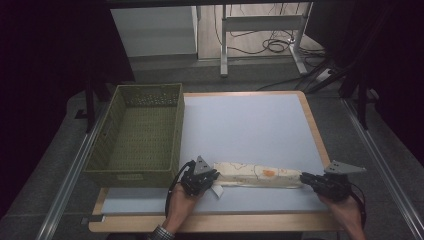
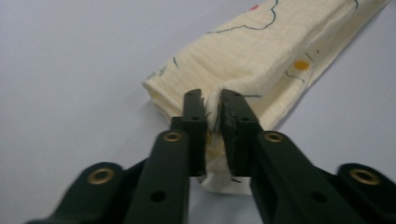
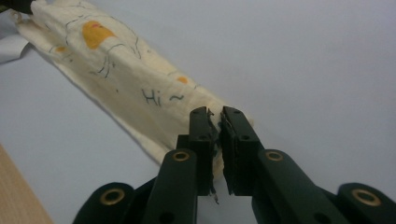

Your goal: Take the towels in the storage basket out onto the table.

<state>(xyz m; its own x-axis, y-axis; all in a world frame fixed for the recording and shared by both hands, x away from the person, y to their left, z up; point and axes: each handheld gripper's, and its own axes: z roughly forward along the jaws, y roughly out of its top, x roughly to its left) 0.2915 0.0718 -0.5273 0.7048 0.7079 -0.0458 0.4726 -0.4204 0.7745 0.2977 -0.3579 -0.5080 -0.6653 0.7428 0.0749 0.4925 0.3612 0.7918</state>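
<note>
Your folded cream cloth [image 1: 257,175] lies near the front edge of the desk [image 1: 245,125], its long axis running across it from left to right, one end at your left gripper [image 1: 214,176] and the other at your right gripper [image 1: 303,177]. In the high view the strip sits just to the right of the green woven basket [image 1: 137,135], clear of its front corner, and it tilts slightly, the right end a little nearer to you. In the left gripper view your left gripper [image 2: 212,100] has its fingers [image 2: 194,116] nearly together, with a thin pinch of the cloth [image 2: 261,56] standing up in the narrow gap; whether the pads still press on it is hard to make out. In the right gripper view your right gripper [image 3: 214,114] looks the same: fingers [image 3: 236,135] a slit apart, a frayed edge of the cloth [image 3: 121,70] between them. The far end of the cloth is cut off at the frame edge in both gripper views. A small white tag [image 1: 217,191] pokes out below the left end, partly hidden by your left hand [image 1: 181,210]. The printed marks read "Hi ~" near the right end; the other drawings are too small to name
</note>
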